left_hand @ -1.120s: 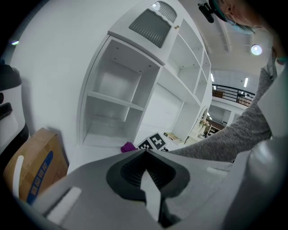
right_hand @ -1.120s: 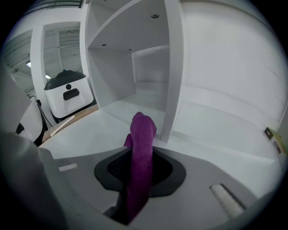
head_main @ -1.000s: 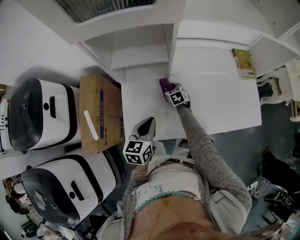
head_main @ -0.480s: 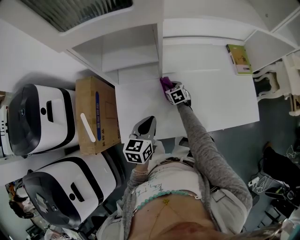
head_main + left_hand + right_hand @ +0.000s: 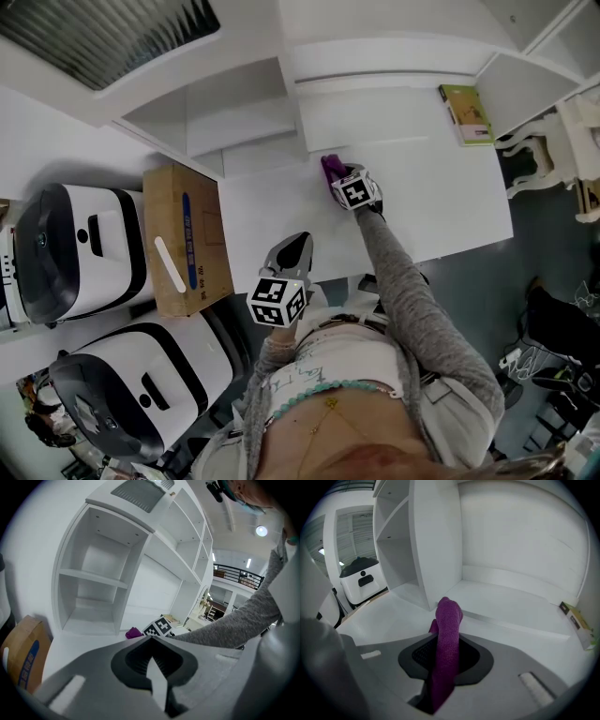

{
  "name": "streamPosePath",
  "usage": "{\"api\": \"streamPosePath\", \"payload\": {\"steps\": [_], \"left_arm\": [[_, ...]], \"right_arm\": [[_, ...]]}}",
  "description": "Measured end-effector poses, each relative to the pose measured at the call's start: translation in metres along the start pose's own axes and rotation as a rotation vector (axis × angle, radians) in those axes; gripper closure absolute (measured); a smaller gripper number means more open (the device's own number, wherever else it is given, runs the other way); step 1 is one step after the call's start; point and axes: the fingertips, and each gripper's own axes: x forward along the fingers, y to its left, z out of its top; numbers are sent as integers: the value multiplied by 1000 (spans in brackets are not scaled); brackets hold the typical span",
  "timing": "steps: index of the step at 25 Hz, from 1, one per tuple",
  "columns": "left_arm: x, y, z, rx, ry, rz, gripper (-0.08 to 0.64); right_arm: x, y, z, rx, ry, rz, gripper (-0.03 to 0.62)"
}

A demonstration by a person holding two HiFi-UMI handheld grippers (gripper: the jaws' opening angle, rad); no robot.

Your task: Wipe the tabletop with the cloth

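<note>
cloth sliding clear of the shelf corner

my left gripper (image 5: 296,248) hangs by my body, jaws pressed together on nothing. my right gripper (image 5: 337,180) pinches the nubby purple cloth (image 5: 329,168) onto the smooth white tabletop (image 5: 441,197). it has slid slightly right of the shelf divider (image 5: 436,545), so wiping looks under way. beyond lies a flat green book (image 5: 464,114).

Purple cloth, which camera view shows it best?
The right gripper view: the cloth fills the centre, clamped in the right claw, weave visible. The head view shows only a small purple tip ahead of that claw on the tabletop. The left gripper view shows a tiny, distant purple lump.
</note>
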Motion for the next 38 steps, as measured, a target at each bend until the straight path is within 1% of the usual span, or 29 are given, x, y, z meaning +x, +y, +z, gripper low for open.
{"api": "streamPosePath", "payload": {"steps": [4, 12, 21, 30, 34, 38], "left_arm": [[11, -9, 1, 16, 15, -18, 560], [36, -30, 7, 42, 34, -57, 560], [65, -57, 11, 65, 49, -97, 560], [90, -84, 17, 74, 47, -112, 560], [97, -97, 14, 77, 56, -114, 560], [102, -108, 15, 78, 53, -102, 560]], "right_arm": [[-3, -17, 1, -4, -23, -14, 497], [-17, -54, -12, 30, -17, -44, 497], [-27, -86, -23, 43, -27, -48, 497], [-40, -110, -38, 71, -7, -41, 497], [-45, -125, -39, 62, -27, -46, 497], [-49, -135, -44, 56, -24, -37, 497]]}}
